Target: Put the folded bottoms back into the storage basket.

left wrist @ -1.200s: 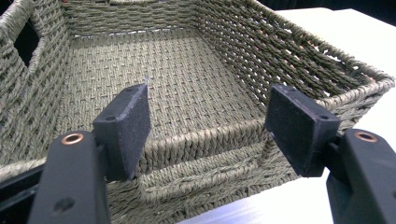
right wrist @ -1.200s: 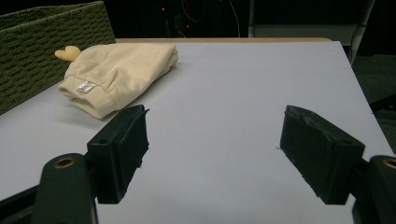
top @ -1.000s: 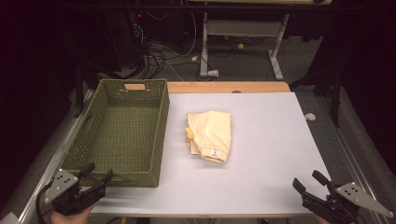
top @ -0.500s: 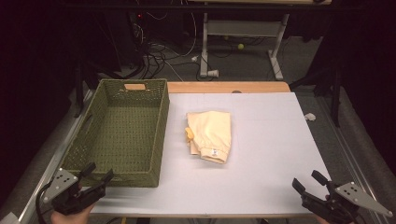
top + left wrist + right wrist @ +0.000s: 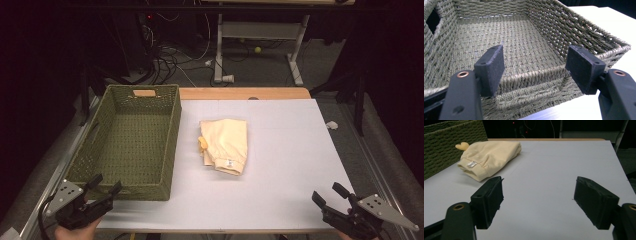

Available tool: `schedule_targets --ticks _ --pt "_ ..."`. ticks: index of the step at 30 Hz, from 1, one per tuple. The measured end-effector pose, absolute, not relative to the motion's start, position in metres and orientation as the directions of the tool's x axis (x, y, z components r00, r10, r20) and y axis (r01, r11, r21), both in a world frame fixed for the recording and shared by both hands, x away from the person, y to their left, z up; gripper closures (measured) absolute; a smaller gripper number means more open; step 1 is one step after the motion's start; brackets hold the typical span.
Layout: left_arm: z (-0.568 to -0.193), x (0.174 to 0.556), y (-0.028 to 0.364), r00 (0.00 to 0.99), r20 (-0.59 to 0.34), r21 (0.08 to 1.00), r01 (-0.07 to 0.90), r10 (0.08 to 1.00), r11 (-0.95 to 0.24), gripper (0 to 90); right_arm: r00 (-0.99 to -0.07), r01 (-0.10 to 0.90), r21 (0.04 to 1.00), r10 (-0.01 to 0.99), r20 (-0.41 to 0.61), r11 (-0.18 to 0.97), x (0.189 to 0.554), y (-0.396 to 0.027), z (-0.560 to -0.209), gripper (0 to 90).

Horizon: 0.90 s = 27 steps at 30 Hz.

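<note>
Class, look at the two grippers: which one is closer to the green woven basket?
The left gripper: its open jaws sit at the green woven basket's near corner, while the right gripper hovers open by the table's far right edge.

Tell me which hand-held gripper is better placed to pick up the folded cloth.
Probably right: the right hand-held gripper faces the cloth across bare table, jaws open. The left hand-held gripper points into the basket.

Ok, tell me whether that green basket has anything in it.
Empty. The basket shows only its bare woven floor in the high view and the left gripper view; the folded yellow cloth lies on the table beside it.
</note>
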<state>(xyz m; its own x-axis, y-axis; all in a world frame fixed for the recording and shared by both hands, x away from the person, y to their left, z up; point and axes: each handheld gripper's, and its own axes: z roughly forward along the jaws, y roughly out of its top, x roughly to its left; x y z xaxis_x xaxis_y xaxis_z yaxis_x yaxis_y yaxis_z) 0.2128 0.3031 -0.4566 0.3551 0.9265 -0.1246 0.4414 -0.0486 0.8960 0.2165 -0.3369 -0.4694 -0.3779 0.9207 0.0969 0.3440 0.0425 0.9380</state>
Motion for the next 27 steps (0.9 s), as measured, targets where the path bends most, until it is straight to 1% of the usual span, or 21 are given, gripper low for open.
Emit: schedule_targets --ticks 27 --pt "-0.4504 0.2165 0.2951 0.371 -0.118 0.908 0.417 0.921 -0.052 29.9 -0.382 0.350 0.936 0.919 0.097 0.047 0.2177 -0.3369 -0.4702 23.9"
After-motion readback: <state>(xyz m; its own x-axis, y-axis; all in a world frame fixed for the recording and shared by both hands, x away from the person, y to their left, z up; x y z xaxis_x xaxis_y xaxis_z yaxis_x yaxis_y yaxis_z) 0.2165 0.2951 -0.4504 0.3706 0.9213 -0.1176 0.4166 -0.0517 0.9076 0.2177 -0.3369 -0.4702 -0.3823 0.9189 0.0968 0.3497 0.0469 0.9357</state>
